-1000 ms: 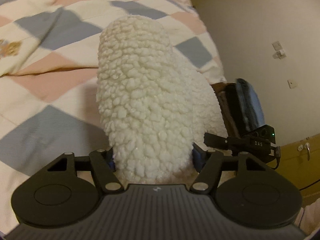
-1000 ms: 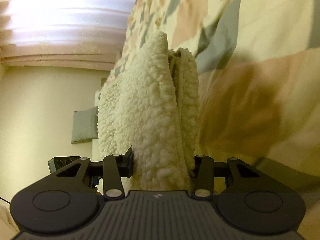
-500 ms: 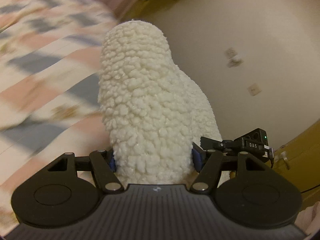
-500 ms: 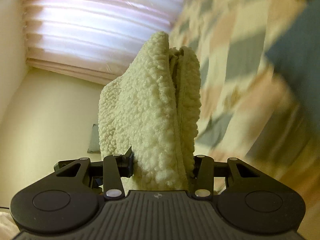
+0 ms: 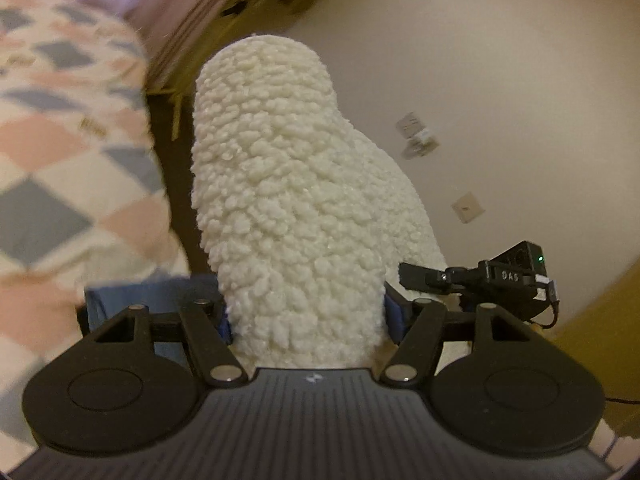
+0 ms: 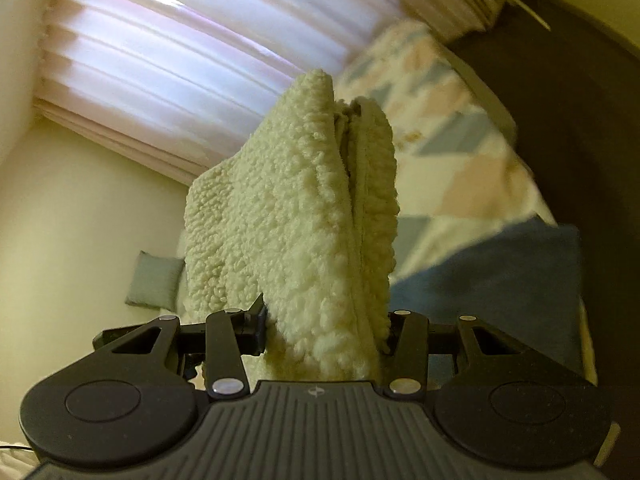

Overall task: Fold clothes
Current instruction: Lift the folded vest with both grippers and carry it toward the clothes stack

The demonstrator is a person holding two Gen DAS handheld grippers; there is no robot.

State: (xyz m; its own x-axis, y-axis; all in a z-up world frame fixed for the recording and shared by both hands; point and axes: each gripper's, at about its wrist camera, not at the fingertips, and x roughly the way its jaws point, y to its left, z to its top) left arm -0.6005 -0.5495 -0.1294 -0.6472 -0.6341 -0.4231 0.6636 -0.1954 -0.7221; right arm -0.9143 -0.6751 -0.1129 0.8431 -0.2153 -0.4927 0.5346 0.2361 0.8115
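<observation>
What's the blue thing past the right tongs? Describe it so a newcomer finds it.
Start at the patchwork bedspread right of the fleece garment. At its near edge lies a folded blue cloth. It is plain, flat and one solid colour, unlike the checked bedspread and nubbly cream fleece.

I've swung my left tool off the bed: the quilt that filled its view a second ago now sits only at the left, with wall beyond. My right tool turned too, bringing the curtain and a blue cloth into sight.
</observation>
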